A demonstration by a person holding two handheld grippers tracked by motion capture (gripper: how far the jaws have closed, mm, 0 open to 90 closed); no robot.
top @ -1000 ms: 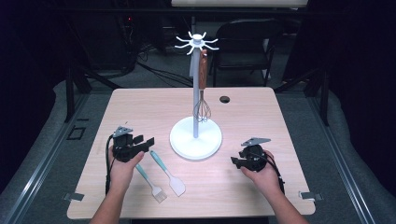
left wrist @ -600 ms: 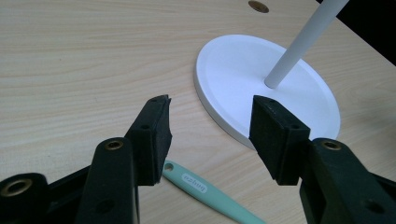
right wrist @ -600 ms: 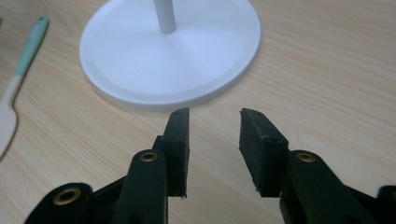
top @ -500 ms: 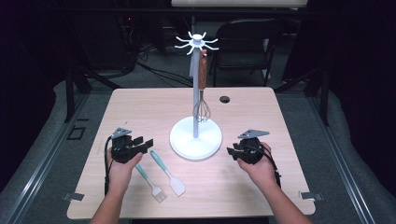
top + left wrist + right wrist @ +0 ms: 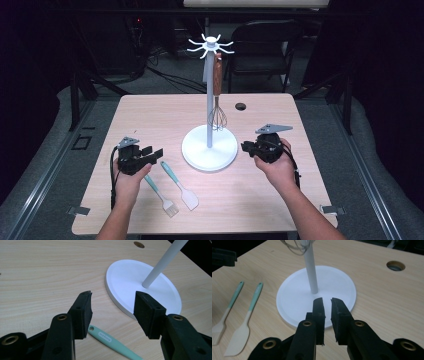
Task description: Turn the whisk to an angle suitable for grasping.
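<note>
A white utensil stand (image 5: 200,156) rises from a round base at the table's middle, and a whisk (image 5: 217,118) with a wooden handle hangs from its top hooks. Left of the base lie a teal-handled brush (image 5: 161,195) and a teal-handled spatula (image 5: 181,187). My left gripper (image 5: 152,154) rests beside them, open with nothing between its jaws, above a teal handle (image 5: 110,342). My right gripper (image 5: 247,146) hovers right of the base (image 5: 292,297). Its jaws have just been closing, leaving a slim empty gap (image 5: 327,306).
A round cable hole (image 5: 241,106) sits in the tabletop behind the stand. Dark chairs and cables stand beyond the far edge. Bare wood surrounds the stand on the right and at the front.
My right gripper has risen and moved a little toward the stand, and its jaws have drawn nearly together. The left gripper, the stand and the utensils have stayed put.
</note>
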